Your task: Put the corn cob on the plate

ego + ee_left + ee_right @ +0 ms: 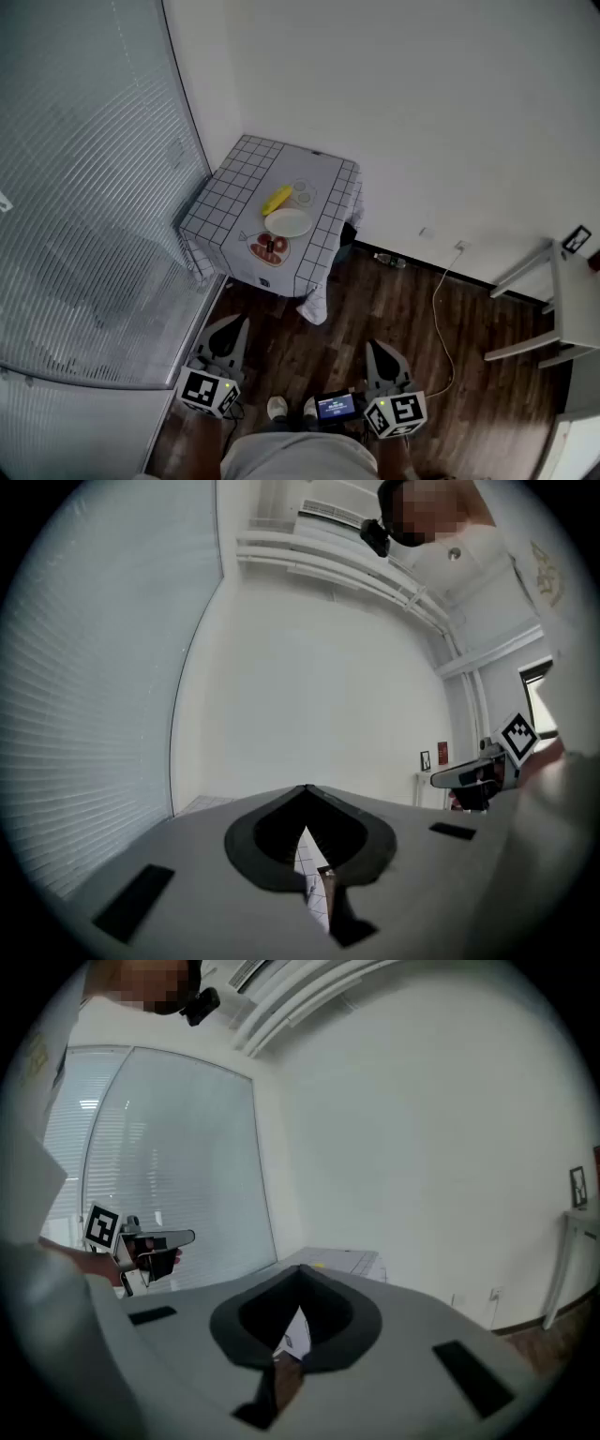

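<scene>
Since the corn cob (277, 199) lies just beside the plate's (288, 222) far edge and both tools — left gripper (230, 330), right gripper (379, 353) — hang well short of the plate, jaws pressed together and empty, best step closer, then spread one pair across the cob's middle.

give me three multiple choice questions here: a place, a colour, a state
1. Where does the corn cob lie?
A between a gripper's jaws
B on the table beside the plate
C under the table

2. What colour is the plate?
A white
B blue
C black

3. How do the jaws of the left gripper and right gripper stand?
A wide apart
B shut on the corn cob
C shut, empty

1 B, it rests on the tabletop by the plate.
2 A, it is plainly white.
3 C, each pair meets with nothing between.
</scene>
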### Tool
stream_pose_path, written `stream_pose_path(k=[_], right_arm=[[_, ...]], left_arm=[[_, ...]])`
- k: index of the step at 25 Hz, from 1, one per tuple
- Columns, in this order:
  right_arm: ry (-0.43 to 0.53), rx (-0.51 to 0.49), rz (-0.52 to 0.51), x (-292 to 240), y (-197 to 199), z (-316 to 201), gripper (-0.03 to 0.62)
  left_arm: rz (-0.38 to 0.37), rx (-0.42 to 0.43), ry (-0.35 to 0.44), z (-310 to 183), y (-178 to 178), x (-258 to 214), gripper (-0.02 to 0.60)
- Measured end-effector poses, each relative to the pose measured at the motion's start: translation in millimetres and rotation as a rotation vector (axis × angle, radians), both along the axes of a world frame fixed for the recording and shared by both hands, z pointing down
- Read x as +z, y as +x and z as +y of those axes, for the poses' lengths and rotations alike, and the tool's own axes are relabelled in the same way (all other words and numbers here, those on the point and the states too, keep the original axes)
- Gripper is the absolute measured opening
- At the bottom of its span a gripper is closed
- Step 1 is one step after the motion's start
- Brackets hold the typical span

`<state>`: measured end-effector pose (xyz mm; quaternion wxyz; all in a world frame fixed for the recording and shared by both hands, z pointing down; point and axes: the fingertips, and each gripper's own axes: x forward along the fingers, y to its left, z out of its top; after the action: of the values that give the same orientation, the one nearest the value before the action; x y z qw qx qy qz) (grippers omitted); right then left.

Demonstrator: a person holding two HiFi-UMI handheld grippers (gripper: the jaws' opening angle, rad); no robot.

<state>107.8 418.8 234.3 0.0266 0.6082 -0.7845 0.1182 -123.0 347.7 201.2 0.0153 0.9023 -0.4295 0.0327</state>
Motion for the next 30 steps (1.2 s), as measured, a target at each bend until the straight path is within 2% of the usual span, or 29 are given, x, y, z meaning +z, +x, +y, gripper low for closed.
stream_pose_path(k=[3,6,10,15,30], right_arm=[[0.013,-0.004,0.010,1,-10,4,0.006],[0.014,-0.017,0.004,-1,-19,6,0.006],[0.021,-0.043,-0.001,-3,-26,10,0.006],[0.042,-0.082,-0.021,-5,-30,10,0.006],[0.054,-0.157,-0.046,1,-21,9,0.006]], left_arm=[[-0.013,0.011,0.020,10,-4,2,0.008],[0.047,0.016,0.001,23,-12,3,0.008],[0.053,-0.026,-0.019,28,-22,10,0.008],[0.119,-0.048,-0.012,32,-26,1,0.008],[-0.075,-0.075,0.009,45,8,17,0.008]])
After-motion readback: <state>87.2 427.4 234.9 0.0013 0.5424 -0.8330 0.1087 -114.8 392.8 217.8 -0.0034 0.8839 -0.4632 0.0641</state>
